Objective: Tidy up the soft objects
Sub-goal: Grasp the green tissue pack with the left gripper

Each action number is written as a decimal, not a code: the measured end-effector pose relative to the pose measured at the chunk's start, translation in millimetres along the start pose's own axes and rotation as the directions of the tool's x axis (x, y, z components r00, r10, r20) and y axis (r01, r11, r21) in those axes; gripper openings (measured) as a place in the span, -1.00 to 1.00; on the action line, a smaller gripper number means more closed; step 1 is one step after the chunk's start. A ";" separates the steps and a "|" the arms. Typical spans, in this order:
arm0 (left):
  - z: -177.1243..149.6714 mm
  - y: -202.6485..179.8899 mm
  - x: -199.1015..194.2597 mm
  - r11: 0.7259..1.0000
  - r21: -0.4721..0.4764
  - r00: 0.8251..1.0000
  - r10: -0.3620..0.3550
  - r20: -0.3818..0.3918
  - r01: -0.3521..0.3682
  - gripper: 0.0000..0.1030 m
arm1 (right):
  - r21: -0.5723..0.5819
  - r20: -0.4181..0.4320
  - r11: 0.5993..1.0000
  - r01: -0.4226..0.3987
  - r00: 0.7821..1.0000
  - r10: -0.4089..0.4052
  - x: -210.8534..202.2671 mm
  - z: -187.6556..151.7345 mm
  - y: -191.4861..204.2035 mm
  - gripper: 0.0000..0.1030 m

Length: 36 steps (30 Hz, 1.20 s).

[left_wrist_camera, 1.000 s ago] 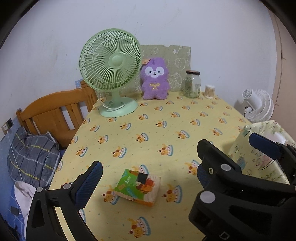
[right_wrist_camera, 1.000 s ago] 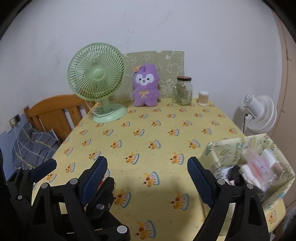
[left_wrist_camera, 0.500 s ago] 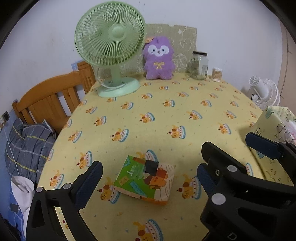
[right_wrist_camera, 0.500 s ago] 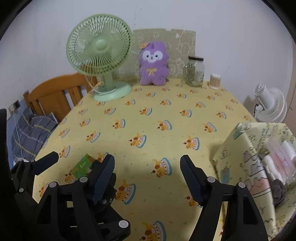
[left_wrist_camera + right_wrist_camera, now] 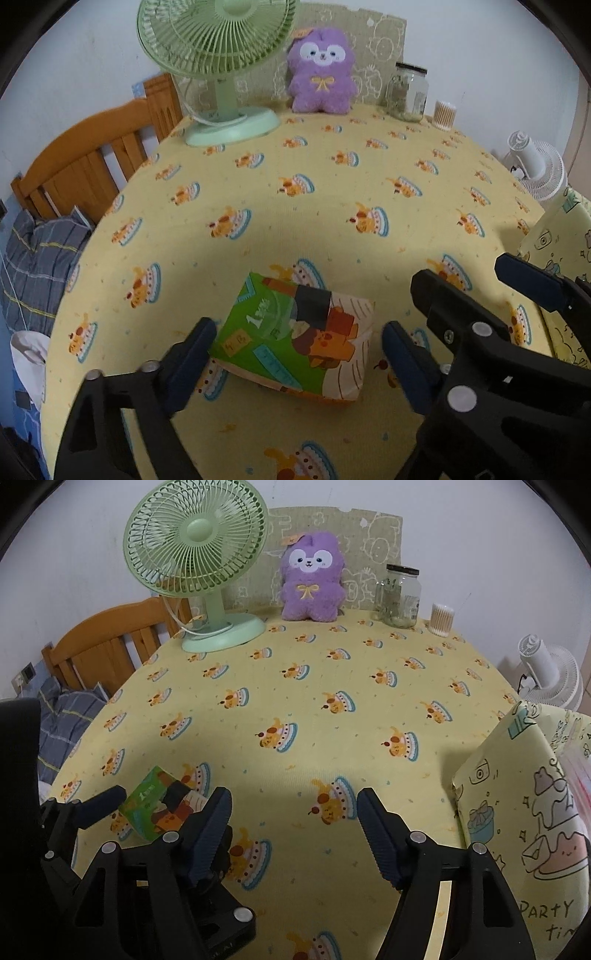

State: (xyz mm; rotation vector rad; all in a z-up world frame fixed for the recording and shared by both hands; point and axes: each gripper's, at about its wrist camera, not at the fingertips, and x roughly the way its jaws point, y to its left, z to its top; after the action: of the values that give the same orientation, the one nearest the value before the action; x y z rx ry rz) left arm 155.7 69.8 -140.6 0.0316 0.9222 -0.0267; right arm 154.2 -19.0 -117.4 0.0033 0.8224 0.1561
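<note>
A soft tissue pack [image 5: 295,339] with a green and orange cartoon print lies flat on the yellow tablecloth [image 5: 332,221]. My left gripper [image 5: 297,350] straddles it, one pad on each side. Its jaws are closing, and a small gap still shows at the right pad. My right gripper [image 5: 295,830] hovers over bare cloth to the right of the pack [image 5: 155,808]. Its jaws are closing too, with nothing between them. A purple plush [image 5: 310,576] sits upright at the far edge. The fabric storage box [image 5: 517,794] stands at the right and holds several soft packs.
A green desk fan [image 5: 199,561], a glass jar [image 5: 400,594] and a cotton-swab tub [image 5: 441,618] line the table's far edge. A wooden chair [image 5: 85,166] with a plaid cloth stands left of the table. A white fan [image 5: 550,672] stands off the right edge.
Both grippers have sunk toward the table and tipped further down. The left jaws have narrowed around the tissue pack. The right jaws have narrowed over bare cloth.
</note>
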 end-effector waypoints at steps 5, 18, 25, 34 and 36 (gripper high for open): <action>-1.1 -0.1 -0.4 1.000 -0.003 1.000 -0.009 -0.001 0.009 0.51 | -0.004 -0.007 1.000 -0.004 1.000 0.004 1.2 -1.5 0.6 0.43; -4.9 -12.0 -32.1 1.000 0.013 0.998 -0.023 0.066 0.022 0.46 | 0.000 0.018 1.000 0.000 1.000 0.000 -18.2 -2.1 -4.6 0.42; -4.1 -21.1 -58.0 1.000 0.016 0.992 -0.021 0.121 0.019 0.46 | 0.015 0.055 1.000 -0.005 0.998 0.004 -41.5 -0.2 -10.3 0.43; 0.8 -33.8 -92.5 1.000 0.016 0.980 -0.015 0.196 0.012 0.46 | 0.013 0.115 1.000 -0.008 0.993 0.007 -77.7 6.7 -18.3 0.43; 1.8 -37.0 -99.4 1.000 0.018 0.977 -0.014 0.211 0.010 0.46 | 0.015 0.128 1.000 -0.008 0.992 0.006 -85.9 8.0 -21.0 0.43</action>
State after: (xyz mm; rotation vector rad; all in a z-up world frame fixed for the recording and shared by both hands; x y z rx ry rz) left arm 95.8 33.7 -61.0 0.0383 0.7094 -0.0486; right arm 105.4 -51.3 -50.7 0.0306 0.6956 0.1545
